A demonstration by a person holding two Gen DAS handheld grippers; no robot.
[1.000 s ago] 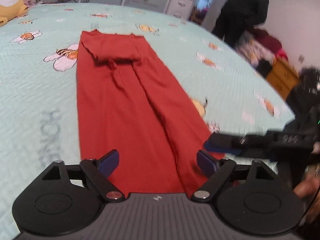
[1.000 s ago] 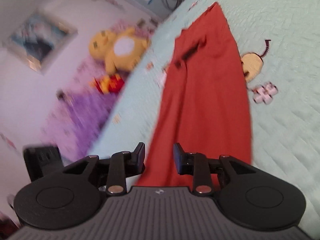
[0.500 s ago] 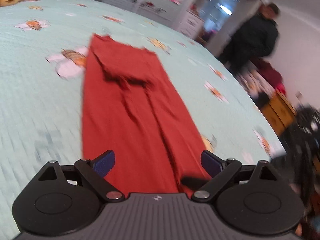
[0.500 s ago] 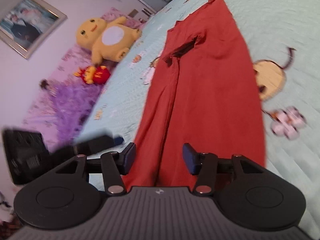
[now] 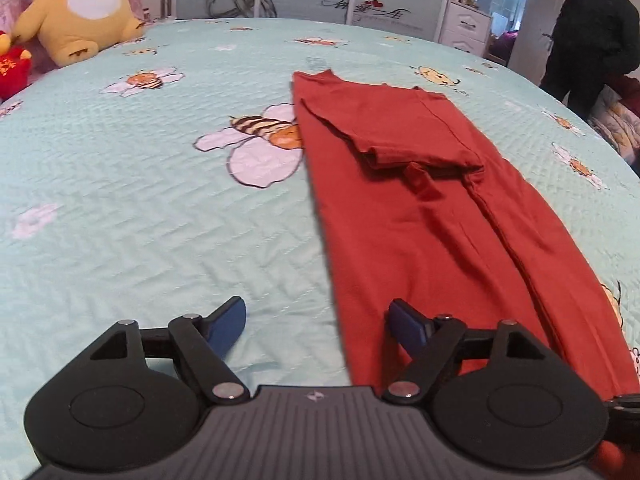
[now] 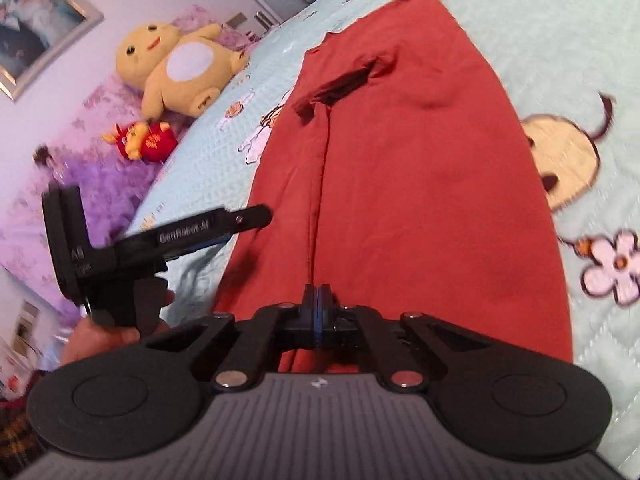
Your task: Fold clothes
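Spread on a mint bee-print bed (image 5: 120,200) lay the red garment (image 5: 420,216), a long narrow strip with sleeves folded inward. With the right gripper (image 6: 318,312) pinched shut at its near hem and the left gripper (image 5: 316,320) gaping wide over the left edge, a one-sided lift could skew the fold.

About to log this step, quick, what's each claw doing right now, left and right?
Left claw: open, straddling the near left edge of the red garment, holding nothing.
Right claw: shut at the garment's near hem; whether it pinches cloth cannot be told.
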